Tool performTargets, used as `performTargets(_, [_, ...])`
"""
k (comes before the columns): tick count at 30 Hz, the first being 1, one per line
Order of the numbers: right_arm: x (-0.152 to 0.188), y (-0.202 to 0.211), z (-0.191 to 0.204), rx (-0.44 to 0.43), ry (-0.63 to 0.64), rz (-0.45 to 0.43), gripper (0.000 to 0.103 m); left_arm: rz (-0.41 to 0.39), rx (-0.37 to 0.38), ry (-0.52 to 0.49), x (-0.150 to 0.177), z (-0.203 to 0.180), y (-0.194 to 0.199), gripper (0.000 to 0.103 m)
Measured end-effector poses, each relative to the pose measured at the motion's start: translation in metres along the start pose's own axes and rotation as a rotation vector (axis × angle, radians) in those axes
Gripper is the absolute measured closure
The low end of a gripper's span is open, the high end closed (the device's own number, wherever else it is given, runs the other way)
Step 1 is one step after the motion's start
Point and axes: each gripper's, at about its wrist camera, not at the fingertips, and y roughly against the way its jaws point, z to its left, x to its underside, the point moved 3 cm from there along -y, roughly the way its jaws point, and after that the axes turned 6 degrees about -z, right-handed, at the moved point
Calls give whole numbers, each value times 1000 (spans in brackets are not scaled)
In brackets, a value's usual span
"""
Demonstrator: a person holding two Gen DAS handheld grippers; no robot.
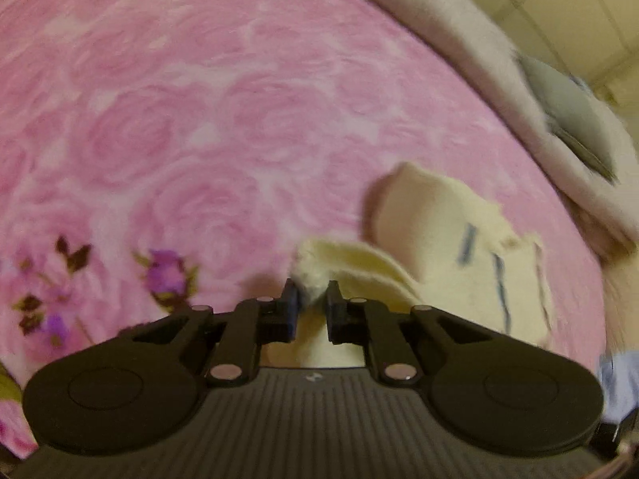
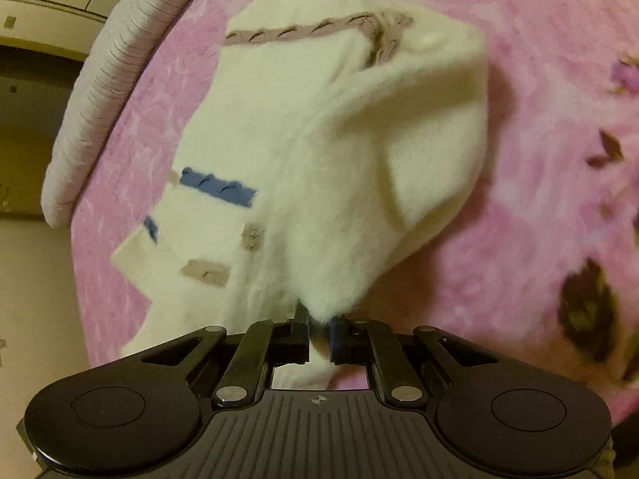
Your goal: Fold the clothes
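Note:
A cream fuzzy garment [image 2: 319,151] with blue, mauve and taupe trim strips lies partly lifted over a pink rose-patterned blanket [image 2: 499,239]. My right gripper [image 2: 318,319] is shut on a bunched edge of it, and the cloth drapes away from the fingers. In the left wrist view the same garment [image 1: 439,231] lies to the right on the blanket [image 1: 199,119]. My left gripper [image 1: 312,295] is shut on another fuzzy edge of it.
A beige fleece roll [image 1: 499,64] borders the blanket's far right edge, with a grey item [image 1: 567,111] on it. It appears as a ribbed pale edge [image 2: 104,92] in the right wrist view. Purple flower prints [image 1: 163,275] mark the blanket's near part.

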Motion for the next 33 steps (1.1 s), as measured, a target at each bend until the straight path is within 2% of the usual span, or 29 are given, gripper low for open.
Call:
performTargets(4, [0, 50, -5, 35, 140, 17, 96, 48, 76, -121, 23, -10, 39, 94])
performTargets(7, [2, 85, -26, 127, 184, 60, 96, 127, 126, -182, 54, -14, 68, 94])
performTargets(9, [6, 100, -45, 206, 187, 90, 96, 209, 151, -205, 82, -16, 79, 94])
performTargets(11, [12, 102, -66, 306, 186, 138, 96, 290, 117, -239, 108, -15, 78, 94])
performTargets(14, [17, 101, -90, 533, 247, 171, 96, 384, 47, -284, 136, -10, 75, 93])
performTargets(15, [18, 101, -97, 610, 268, 181, 95, 378, 23, -279, 136, -7, 74, 92])
performTargets(16, [17, 103, -94, 618, 301, 156, 94, 372, 0, -273, 136, -4, 73, 92])
performTargets(20, [13, 99, -57, 556, 494, 18, 88, 291, -30, -167, 110, 4, 64, 85])
performTargets(21, [13, 94, -43, 533, 566, -16, 83, 273, -39, -149, 101, 3, 58, 83])
performTargets(22, [15, 84, -27, 508, 655, -41, 74, 257, -44, -136, 96, 2, 52, 82])
performTargets(25, [36, 51, 17, 421, 973, -80, 63, 218, -49, -112, 79, -3, 31, 79])
performTargets(28, [68, 15, 50, 312, 1286, -111, 61, 190, -50, -102, 65, -8, 16, 79])
performTargets(33, [111, -38, 85, 141, 1608, -143, 60, 177, -48, -79, 61, -6, 5, 79])
